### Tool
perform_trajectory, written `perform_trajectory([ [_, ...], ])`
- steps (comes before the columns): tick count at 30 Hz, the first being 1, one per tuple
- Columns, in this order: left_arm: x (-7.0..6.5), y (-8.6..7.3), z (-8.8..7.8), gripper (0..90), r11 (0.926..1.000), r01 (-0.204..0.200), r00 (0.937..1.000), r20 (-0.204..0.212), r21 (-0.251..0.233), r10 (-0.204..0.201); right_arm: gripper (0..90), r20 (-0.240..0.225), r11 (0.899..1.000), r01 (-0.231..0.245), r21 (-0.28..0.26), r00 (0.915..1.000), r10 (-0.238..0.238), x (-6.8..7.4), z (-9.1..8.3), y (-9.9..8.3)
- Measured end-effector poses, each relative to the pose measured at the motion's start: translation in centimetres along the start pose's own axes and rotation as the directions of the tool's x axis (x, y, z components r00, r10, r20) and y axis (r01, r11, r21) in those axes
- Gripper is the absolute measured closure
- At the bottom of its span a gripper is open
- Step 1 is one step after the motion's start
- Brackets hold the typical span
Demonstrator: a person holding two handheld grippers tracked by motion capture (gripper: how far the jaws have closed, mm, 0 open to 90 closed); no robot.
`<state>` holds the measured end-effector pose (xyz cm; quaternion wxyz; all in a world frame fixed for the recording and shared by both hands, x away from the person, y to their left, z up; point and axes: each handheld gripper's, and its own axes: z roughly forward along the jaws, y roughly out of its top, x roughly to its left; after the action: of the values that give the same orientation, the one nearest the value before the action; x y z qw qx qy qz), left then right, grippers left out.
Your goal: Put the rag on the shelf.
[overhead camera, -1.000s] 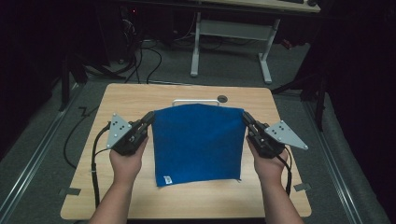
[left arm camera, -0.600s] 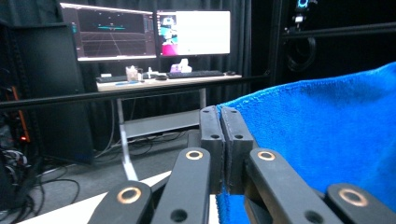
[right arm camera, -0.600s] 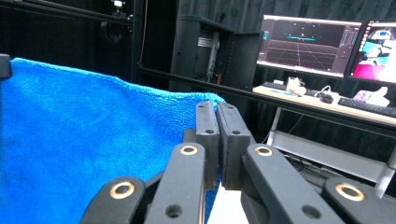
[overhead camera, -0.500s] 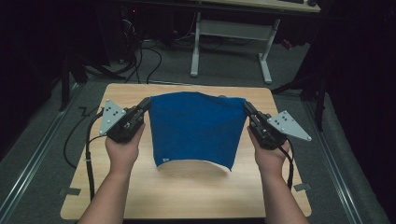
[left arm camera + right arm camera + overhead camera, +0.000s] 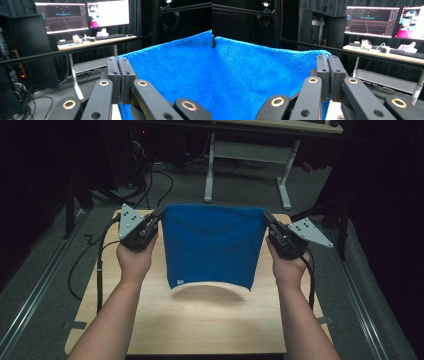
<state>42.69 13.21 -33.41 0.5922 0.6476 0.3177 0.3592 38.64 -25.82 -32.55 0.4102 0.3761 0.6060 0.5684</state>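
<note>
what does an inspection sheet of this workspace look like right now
surface: wooden table, bare wood under the cloth
job's things: blue towel held up by its two top corners, hanging, bottom edge off the wood; small white tag near its lower left corner
clutter: nothing seen
grippers: left gripper and right gripper each shut on a towel corner
cables: black cable trailing from the left gripper down the table's side
surroundings: desk with monitors behind, dark room

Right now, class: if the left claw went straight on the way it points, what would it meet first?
Probably nothing close: past the towel corner the left claw pinches lies open floor, then the far desk. Depth is unclear.
</note>
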Motion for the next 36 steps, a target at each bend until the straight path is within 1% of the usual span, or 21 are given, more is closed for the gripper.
perform_trajectory([
  [1, 0.6, 0.0, 0.6, 89.2, 0.9998, 0.018, 0.9998, -0.008, -0.004, -0.018, 88.6, 0.001, 1.0, 0.0, 0.002, 1.0, 0.0, -0.1, 0.3, 0.2],
  [2, 0.6, 0.0, 0.6, 89.1, 0.9998, 0.018, 0.9998, -0.008, -0.004, -0.018, 88.6, 0.004, 1.0, 0.0, 0.0, 1.0, 0.0, -0.2, 0.6, 0.3],
  [3, 1.1, 0.2, 1.3, 89.2, 0.9996, 0.027, 0.9995, -0.019, -0.005, -0.027, 88.6, 0.009, 1.0, 0.001, 0.002, 1.0, -0.001, -0.3, 1.0, 0.4],
  [11, 2.3, 0.7, 3.6, 89.2, 1.0, 0.0, 0.9987, -0.051, 0.003, 0.0, 88.6, 0.032, 1.0, 0.007, 0.024, 0.9995, -0.008, -0.9, 3.5, 1.0],
  [12, 2.6, 0.8, 4.2, 89.1, 0.9996, -0.023, 0.9979, -0.061, 0.016, 0.024, 88.6, 0.042, 0.999, 0.016, 0.032, 0.999, -0.018, -1.2, 4.2, 1.1],
  [13, 2.6, 0.8, 4.2, 89.1, 0.9996, -0.023, 0.9979, -0.061, 0.016, 0.024, 88.6, 0.042, 0.999, 0.016, 0.032, 0.999, -0.018, -1.2, 4.2, 1.1],
  [14, 2.7, 0.7, 4.5, 89.1, 0.9994, -0.029, 0.9975, -0.064, 0.018, 0.03, 88.6, 0.048, 0.999, 0.012, 0.037, 0.9987, -0.014, -1.4, 5.0, 1.1],
  [16, 3.0, 0.6, 5.2, 89.2, 0.9992, -0.028, 0.9971, -0.07, 0.03, 0.03, 88.6, 0.052, 0.999, 0.015, 0.043, 0.9985, -0.017, -1.5, 5.4, 1.1],
  [21, 3.9, -0.3, 7.0, 89.1, 0.9971, -0.01, 0.9965, -0.082, 0.076, 0.016, 88.6, 0.075, 0.996, 0.007, 0.083, 0.9971, -0.014, -2.2, 8.0, 0.4],
  [23, 4.4, -1.3, 8.0, 89.0, 0.9928, 0.009, 0.9965, -0.084, 0.119, 0.001, 88.6, 0.073, 0.995, 0.01, 0.103, 0.9972, -0.018, -2.4, 8.8, 0.1],
  [24, 4.4, -1.3, 8.0, 89.0, 0.9928, 0.009, 0.9965, -0.084, 0.119, 0.001, 88.6, 0.073, 0.995, 0.01, 0.103, 0.9972, -0.018, -2.4, 8.8, 0.1],
  [25, 4.5, -2.1, 8.6, 89.0, 0.9874, 0.005, 0.9965, -0.083, 0.158, 0.009, 88.6, 0.075, 0.991, 0.012, 0.133, 0.9969, -0.022, -2.7, 9.7, -0.5],
  [28, 4.6, -3.1, 9.1, 89.0, 0.9829, 0.02, 0.9967, -0.081, 0.183, -0.005, 88.7, 0.08, 0.987, 0.02, 0.162, 0.9962, -0.033, -2.8, 10.3, -1.1],
  [29, 4.7, -4.4, 9.6, 89.0, 0.975, 0.051, 0.9965, -0.076, 0.216, -0.036, 88.6, 0.08, 0.98, 0.006, 0.199, 0.9965, -0.023, -3.1, 10.9, -2.2],
  [30, 4.7, -4.4, 9.6, 89.0, 0.975, 0.051, 0.9965, -0.076, 0.216, -0.036, 88.6, 0.078, 0.977, 0.002, 0.213, 0.9967, -0.019, -3.1, 11.1, -2.6],
  [31, 4.7, -5.8, 9.9, 89.0, 0.9635, 0.071, 0.9961, -0.068, 0.258, -0.056, 88.6, 0.076, 0.973, -0.004, 0.229, 0.997, -0.013, -3.2, 11.3, -3.2],
  [32, 4.7, -5.8, 9.9, 89.0, 0.9635, 0.071, 0.9961, -0.068, 0.258, -0.056, 88.6, 0.077, 0.969, -0.009, 0.248, 0.997, -0.01, -3.2, 11.4, -3.8],
  [33, 4.7, -7.2, 9.9, 89.0, 0.9557, 0.088, 0.9954, -0.061, 0.281, -0.074, 88.6, 0.072, 0.965, 0.001, 0.261, 0.9972, -0.02, -3.2, 11.5, -4.4],
  [34, 4.7, -7.2, 9.9, 89.0, 0.9557, 0.088, 0.9954, -0.061, 0.281, -0.074, 88.6, 0.072, 0.965, 0.001, 0.261, 0.9972, -0.02, -3.2, 11.5, -4.4],
  [35, 4.6, -8.4, 9.7, 89.0, 0.949, 0.102, 0.9946, -0.052, 0.298, -0.091, 88.6, 0.063, 0.957, 0.001, 0.289, 0.9978, -0.02, -3.1, 11.6, -5.7],
  [36, 4.6, -8.4, 9.7, 89.0, 0.949, 0.102, 0.9946, -0.052, 0.298, -0.091, 88.6, 0.063, 0.957, 0.001, 0.289, 0.9978, -0.02, -3.1, 11.6, -5.7],
])
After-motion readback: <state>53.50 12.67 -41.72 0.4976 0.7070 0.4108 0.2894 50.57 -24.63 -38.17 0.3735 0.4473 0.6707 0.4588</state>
